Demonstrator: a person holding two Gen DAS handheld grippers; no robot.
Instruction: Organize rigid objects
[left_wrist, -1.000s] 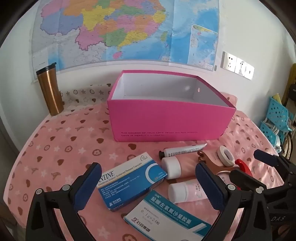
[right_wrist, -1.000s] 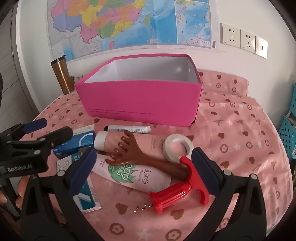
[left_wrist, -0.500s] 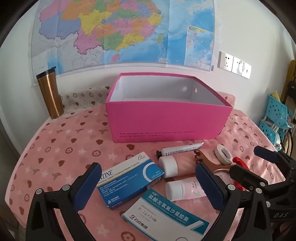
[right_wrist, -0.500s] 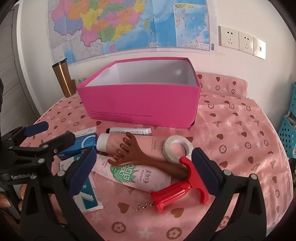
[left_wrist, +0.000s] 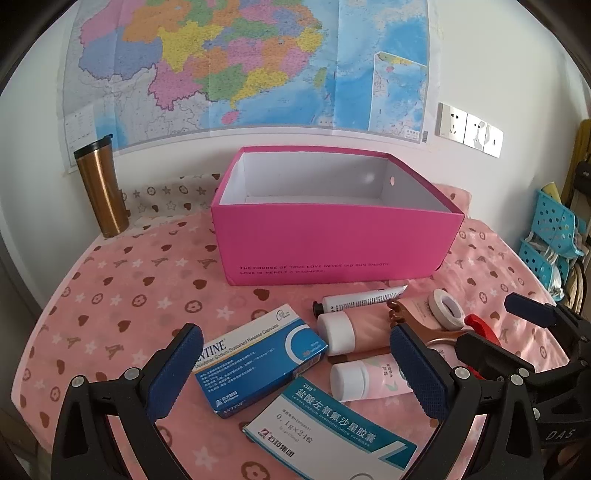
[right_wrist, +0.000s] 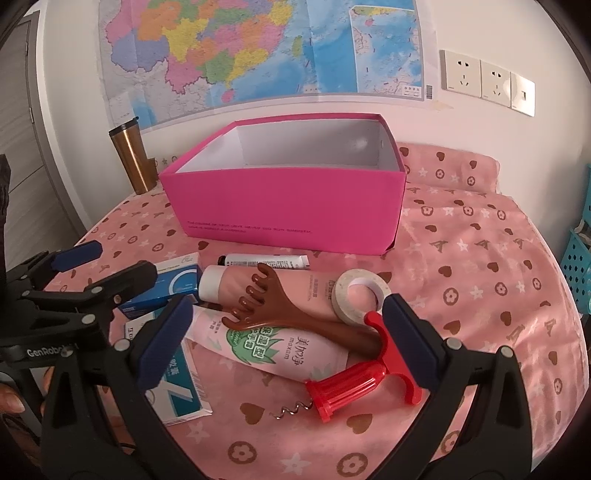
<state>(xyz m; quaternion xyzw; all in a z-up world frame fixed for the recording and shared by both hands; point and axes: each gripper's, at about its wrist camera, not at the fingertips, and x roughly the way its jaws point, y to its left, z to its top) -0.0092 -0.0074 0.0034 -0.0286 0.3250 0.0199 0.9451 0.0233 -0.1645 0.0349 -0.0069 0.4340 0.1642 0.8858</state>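
Observation:
An open pink box (left_wrist: 332, 243) (right_wrist: 288, 206) stands empty at the back of the pink-clothed table. In front of it lie a blue medicine box (left_wrist: 258, 358), a white medicine box (left_wrist: 328, 432), two pink tubes (left_wrist: 354, 328) (right_wrist: 273, 343), a thin white tube (right_wrist: 266, 261), a brown massage rake (right_wrist: 291, 317), a tape roll (right_wrist: 360, 295) and a red corkscrew (right_wrist: 358, 380). My left gripper (left_wrist: 299, 373) is open above the medicine boxes. My right gripper (right_wrist: 288, 343) is open above the rake and corkscrew. Both are empty.
A copper tumbler (left_wrist: 101, 188) stands at the back left by the wall. Blue baskets (left_wrist: 554, 236) hang beyond the table's right edge. A map covers the wall behind.
Both grippers have drawn back and risen slightly, so the objects appear a little farther. Nothing on the table has moved.

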